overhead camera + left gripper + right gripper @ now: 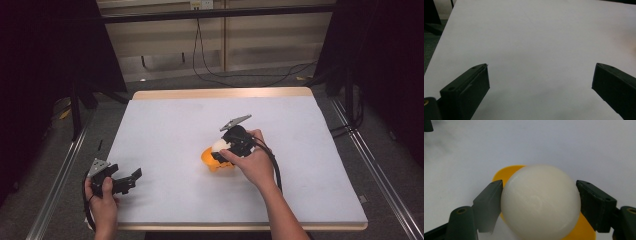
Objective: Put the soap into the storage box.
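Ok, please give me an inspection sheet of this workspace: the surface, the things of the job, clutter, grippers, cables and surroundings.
Surface: white table top, wooden edge, bare around the work.
Job's things: white ball held over an orange bowl near the middle.
Clutter: nothing seen.
Grippers: right gripper shut on the ball, fingers pressing both sides; left gripper open, nothing between its fingers, at the table's near left corner.
Cables: black cable along the right forearm; black cables on the floor behind.
Surroundings: dark curtains at both sides, metal rails beside the table.

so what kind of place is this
Probably a lab or recording setup, not a home: a bare white table ringed by dark curtains, loose cables on the grey floor behind it, and metal rails alongside.
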A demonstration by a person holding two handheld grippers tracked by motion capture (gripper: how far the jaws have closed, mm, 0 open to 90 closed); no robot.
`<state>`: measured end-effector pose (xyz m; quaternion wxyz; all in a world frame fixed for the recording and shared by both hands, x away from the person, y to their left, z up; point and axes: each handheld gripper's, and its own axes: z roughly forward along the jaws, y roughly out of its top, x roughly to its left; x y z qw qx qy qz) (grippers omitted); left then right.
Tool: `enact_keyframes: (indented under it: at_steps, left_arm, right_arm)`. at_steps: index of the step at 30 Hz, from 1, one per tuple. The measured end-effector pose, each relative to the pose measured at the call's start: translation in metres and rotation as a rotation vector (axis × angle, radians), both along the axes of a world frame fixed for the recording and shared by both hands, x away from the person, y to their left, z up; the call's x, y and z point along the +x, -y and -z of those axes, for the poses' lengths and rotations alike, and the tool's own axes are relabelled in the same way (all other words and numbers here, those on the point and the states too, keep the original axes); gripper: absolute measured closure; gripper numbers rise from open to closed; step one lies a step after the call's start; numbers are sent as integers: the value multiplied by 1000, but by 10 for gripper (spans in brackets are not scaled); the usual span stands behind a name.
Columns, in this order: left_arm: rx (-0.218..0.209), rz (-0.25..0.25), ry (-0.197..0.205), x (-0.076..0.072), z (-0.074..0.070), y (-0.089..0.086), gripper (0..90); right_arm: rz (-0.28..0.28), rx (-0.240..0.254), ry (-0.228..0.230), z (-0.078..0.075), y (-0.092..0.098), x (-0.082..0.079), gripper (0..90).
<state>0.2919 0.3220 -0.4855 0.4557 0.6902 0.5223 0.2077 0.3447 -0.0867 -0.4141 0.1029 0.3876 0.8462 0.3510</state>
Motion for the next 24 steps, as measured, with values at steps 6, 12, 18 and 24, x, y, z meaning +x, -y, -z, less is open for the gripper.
enact_keyframes:
  at_steps: [6, 12, 18, 24]
  left_arm:
    - [0, 0, 0, 0, 0, 0, 11]
    - [2, 1, 0, 0, 0, 0, 11]
    - [1, 0, 0, 0, 0, 0, 11]
    - [1, 0, 1, 0, 0, 0, 11]
  right_arm:
    - [22, -3, -13, 5, -2, -2, 241]
    - [32, -3, -14, 10, -2, -2, 241]
    - [56, -12, -21, 13, -2, -2, 240]
    - [58, -9, -28, 16, -4, -2, 238]
